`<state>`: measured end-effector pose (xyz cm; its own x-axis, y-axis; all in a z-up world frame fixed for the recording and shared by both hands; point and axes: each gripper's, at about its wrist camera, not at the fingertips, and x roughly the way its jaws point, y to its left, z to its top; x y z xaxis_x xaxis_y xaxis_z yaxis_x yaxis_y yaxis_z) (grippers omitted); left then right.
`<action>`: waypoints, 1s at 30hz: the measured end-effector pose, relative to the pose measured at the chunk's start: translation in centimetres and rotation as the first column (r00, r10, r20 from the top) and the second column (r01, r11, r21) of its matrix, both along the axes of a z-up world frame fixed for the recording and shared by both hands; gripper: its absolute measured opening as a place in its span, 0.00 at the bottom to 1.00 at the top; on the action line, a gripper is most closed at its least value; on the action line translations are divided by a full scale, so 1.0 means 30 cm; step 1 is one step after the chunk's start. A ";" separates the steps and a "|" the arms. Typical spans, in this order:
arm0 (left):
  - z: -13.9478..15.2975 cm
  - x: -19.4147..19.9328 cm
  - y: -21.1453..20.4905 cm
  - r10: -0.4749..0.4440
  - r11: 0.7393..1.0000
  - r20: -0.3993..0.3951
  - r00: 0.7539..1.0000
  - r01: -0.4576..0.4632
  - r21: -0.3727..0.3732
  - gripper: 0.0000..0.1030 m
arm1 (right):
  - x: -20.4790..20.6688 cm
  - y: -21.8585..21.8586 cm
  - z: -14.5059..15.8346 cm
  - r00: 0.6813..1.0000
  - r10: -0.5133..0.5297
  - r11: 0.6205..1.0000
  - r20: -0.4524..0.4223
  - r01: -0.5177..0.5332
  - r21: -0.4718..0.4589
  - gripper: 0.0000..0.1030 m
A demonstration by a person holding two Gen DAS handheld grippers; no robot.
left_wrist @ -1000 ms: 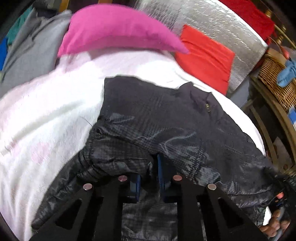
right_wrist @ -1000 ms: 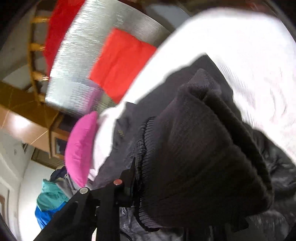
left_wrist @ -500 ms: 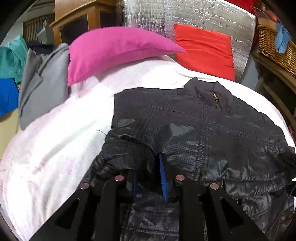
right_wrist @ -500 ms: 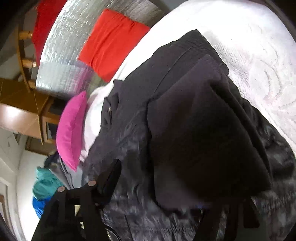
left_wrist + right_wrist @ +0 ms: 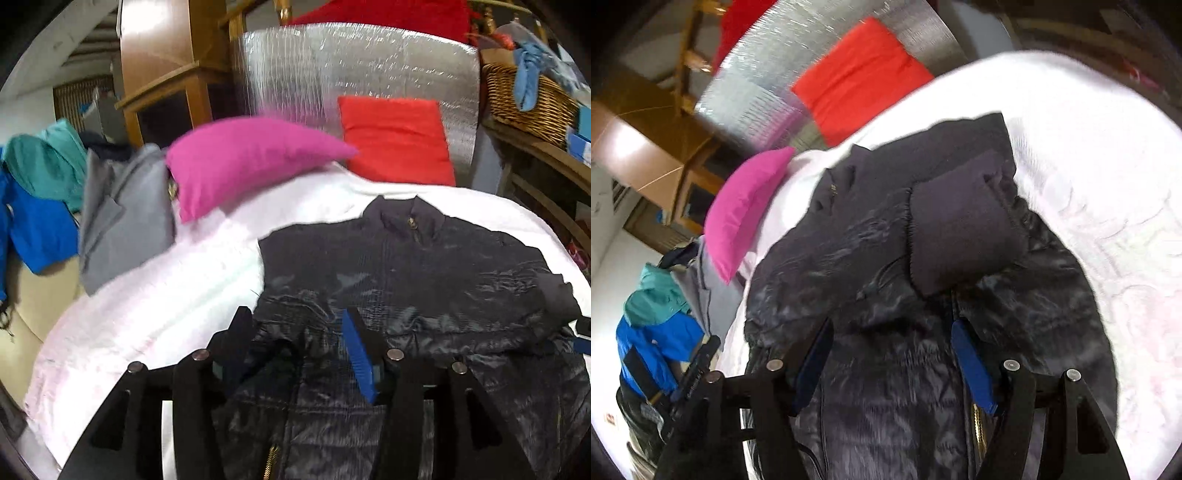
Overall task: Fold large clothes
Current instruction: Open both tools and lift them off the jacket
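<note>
A black quilted jacket (image 5: 424,280) lies front up on the white bed cover (image 5: 155,306), collar toward the pillows, zip closed. Both sleeves are folded in over its front; the right sleeve's knit cuff (image 5: 960,229) lies across the chest. My left gripper (image 5: 295,325) is open just above the jacket's left side, holding nothing. My right gripper (image 5: 890,332) is open above the jacket's lower right part (image 5: 886,295), holding nothing. The right gripper's tip (image 5: 581,332) shows at the right edge of the left wrist view.
A pink pillow (image 5: 251,158) and a red pillow (image 5: 395,140) lie at the bed's head against a silver panel (image 5: 354,70). Grey, teal and blue clothes (image 5: 122,210) are piled at the left. A wicker basket (image 5: 528,99) stands on a wooden shelf at the right.
Both grippers have opened and let go of the sleeves, which now lie folded on the jacket's front. Both grippers have drawn back a little from the jacket.
</note>
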<state>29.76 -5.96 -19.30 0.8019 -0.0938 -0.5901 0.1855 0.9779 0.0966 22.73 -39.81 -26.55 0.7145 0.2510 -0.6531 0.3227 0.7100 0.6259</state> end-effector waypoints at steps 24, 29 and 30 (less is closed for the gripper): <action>0.273 -0.569 0.102 -0.036 0.999 0.195 0.980 0.030 0.032 0.67 | -0.678 0.141 0.147 0.974 0.068 0.975 0.214 -0.020 -0.220 0.68; 0.327 -0.617 0.128 -0.029 0.999 0.227 0.973 0.024 0.025 0.68 | -0.722 0.186 0.152 0.974 0.097 0.970 0.206 -0.045 -0.240 0.68; 0.336 -0.623 0.131 -0.028 0.999 0.232 0.972 0.023 0.025 0.68 | -0.729 0.192 0.155 0.973 0.100 0.969 0.207 -0.048 -0.241 0.68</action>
<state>11.07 -2.04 -9.23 0.9149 -0.1053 -0.3897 0.1804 0.9703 0.1612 0.87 -34.04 -21.90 0.8300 0.1675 -0.5320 0.1395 0.8612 0.4888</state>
